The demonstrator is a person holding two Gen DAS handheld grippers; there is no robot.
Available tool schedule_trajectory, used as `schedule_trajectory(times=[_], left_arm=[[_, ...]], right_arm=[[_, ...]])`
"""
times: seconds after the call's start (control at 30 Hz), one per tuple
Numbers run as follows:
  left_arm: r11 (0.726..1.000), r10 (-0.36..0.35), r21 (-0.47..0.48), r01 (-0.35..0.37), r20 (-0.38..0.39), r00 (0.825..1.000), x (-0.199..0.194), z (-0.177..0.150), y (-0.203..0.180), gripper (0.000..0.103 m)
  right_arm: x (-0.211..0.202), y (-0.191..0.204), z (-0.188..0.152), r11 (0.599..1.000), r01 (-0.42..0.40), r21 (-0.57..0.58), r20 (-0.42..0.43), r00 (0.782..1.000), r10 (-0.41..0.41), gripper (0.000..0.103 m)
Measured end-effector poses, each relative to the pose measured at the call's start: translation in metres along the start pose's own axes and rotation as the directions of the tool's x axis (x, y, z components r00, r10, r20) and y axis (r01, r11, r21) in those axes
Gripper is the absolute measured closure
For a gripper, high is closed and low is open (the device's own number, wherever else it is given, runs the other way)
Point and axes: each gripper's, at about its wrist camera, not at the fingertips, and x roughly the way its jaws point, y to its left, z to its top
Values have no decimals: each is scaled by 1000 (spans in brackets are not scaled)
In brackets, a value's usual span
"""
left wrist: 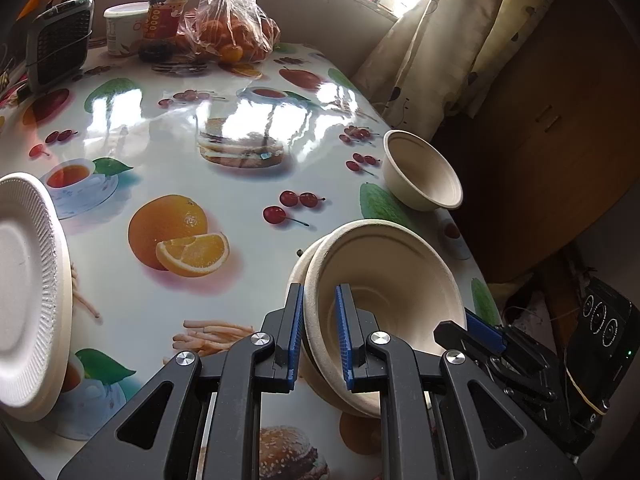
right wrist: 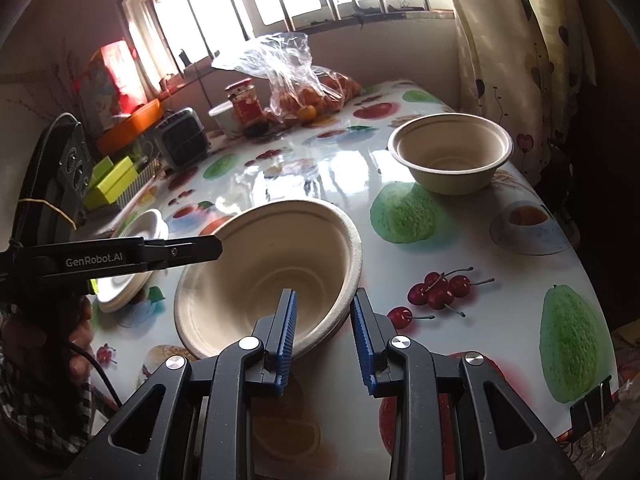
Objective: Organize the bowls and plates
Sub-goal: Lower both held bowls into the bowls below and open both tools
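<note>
The left hand-held gripper (left wrist: 320, 334) pinches the rim of two nested beige bowls (left wrist: 394, 280), tilted above the counter (left wrist: 224, 200), while the right hand-held gripper (right wrist: 323, 334) straddles the opposite rim, its jaws narrow but not closed. Another bowl (right wrist: 450, 158) sits empty at two o'clock; stacked plates (left wrist: 28, 292) at nine o'clock are cut off.
</note>
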Motion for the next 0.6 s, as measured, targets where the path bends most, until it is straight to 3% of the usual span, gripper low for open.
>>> schedule_trajectory(times=[0.6], left_arm=[[1000, 8, -1, -8, 1, 1000, -1, 1, 1, 87]], right_arm=[[0, 6, -3, 998, 47, -41, 10, 999, -46, 72]])
